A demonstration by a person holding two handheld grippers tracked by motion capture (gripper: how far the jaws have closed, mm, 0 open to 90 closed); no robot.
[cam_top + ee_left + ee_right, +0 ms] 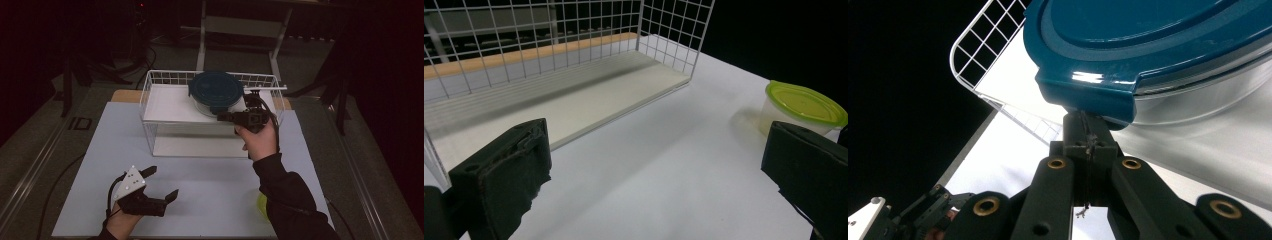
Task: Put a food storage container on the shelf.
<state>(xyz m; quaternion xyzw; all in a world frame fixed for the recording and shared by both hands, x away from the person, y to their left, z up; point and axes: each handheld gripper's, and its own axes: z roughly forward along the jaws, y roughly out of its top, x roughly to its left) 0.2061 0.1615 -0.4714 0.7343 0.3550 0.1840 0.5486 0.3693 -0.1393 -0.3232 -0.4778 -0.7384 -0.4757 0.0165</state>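
A round clear container with a dark teal lid [216, 92] [1148, 45] stands on the upper shelf of a white wire rack [148, 95] [977, 50]. My right gripper [222, 117] [1088, 135] reaches in from the rack's right side, jaws shut tight together. Their tips sit right under a tab at the lid's rim. Whether they pinch the tab I cannot tell. My left gripper [162, 183] [654, 165] rests low near the table's front left, open with nothing between its jaws.
A small tub with a yellow-green lid [801, 105] [260, 205] stands at the front right, partly hidden behind the right sleeve in the high view. The rack's lower shelf [574, 105] is bare. A white sheet [210, 175] covers the table.
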